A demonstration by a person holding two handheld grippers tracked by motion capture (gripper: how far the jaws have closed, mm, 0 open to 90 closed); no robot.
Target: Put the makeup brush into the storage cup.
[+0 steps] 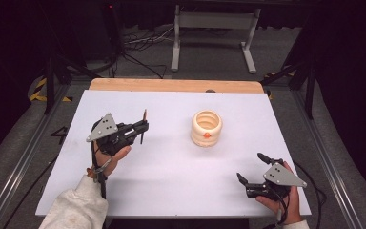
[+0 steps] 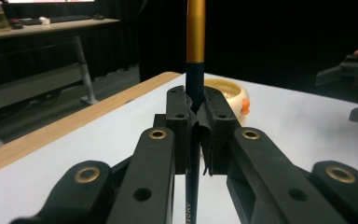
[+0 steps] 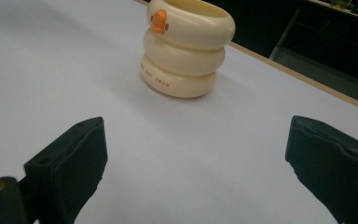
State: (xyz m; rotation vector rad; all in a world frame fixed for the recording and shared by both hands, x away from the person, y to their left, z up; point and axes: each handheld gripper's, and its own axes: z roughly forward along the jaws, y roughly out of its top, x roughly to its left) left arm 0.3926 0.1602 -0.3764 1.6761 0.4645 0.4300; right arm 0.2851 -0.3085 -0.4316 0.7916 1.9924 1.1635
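White bench (image 1: 171, 167) seen from above, with a bare wooden strip (image 1: 176, 85) along its far edge and a grey floor with a metal stand (image 1: 214, 33) and cables beyond. A cream ribbed cup (image 1: 206, 128) with an orange mark on its side stands upright near the middle of the bench, well apart from both grippers; the surface between it and each gripper is bare. The left gripper (image 1: 143, 128) is held above the left part of the bench, its fingers (image 2: 179, 126) pressed together on a pencil (image 2: 195, 70) with a dark shaft and a gold upper section; the pencil stands roughly upright, crossing the fingers. The right gripper (image 1: 250, 168) sits low at the near right corner, its fingers (image 3: 70, 163) spread wide with nothing between them, pointing toward the cup.
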